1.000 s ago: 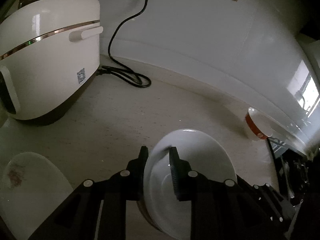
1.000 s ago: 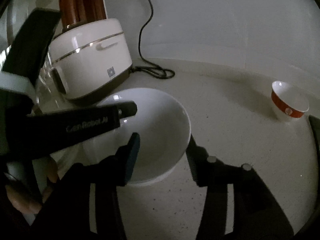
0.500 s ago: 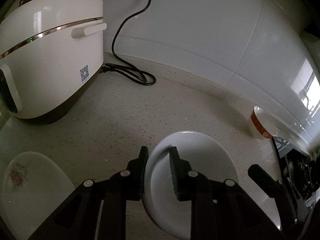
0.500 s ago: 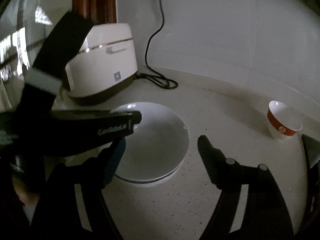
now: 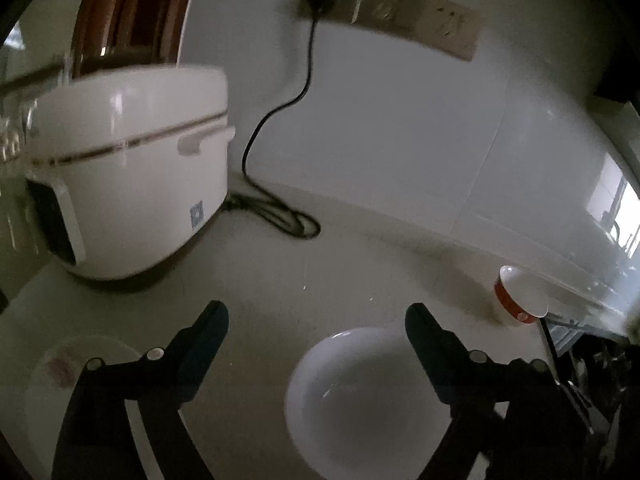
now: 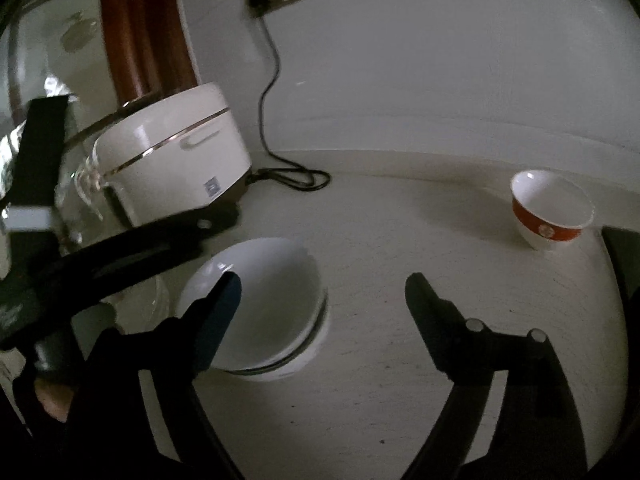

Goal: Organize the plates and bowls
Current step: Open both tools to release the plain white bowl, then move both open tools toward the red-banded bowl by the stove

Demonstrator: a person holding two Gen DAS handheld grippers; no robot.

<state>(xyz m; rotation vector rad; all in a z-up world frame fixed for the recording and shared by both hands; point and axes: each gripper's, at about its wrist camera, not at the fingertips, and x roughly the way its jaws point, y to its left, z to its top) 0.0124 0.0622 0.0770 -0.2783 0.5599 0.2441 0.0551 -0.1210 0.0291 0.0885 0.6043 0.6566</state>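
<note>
Left gripper (image 5: 316,320): fingers spread wide and opening – nothing pinched; the white bowl sits under and between them, off to the right-finger side.
Right gripper (image 6: 320,284): fingers opening too, empty, bare tabletop (image 6: 380,360) between them.
White bowl (image 6: 276,304): upright on the tabletop, stacked in another white bowl, I think – a second rim peeks out underneath. The right gripper's left finger overlaps its near edge in the shot; can't tell if it touches.
Red-banded bowl (image 6: 550,210): alone by the wall, well apart from the stack.
Patterned plate (image 5: 60,376): flat, low left in the left view.
Rice cooker (image 5: 132,192): back left, cord (image 5: 280,216) plugged into the wall.
</note>
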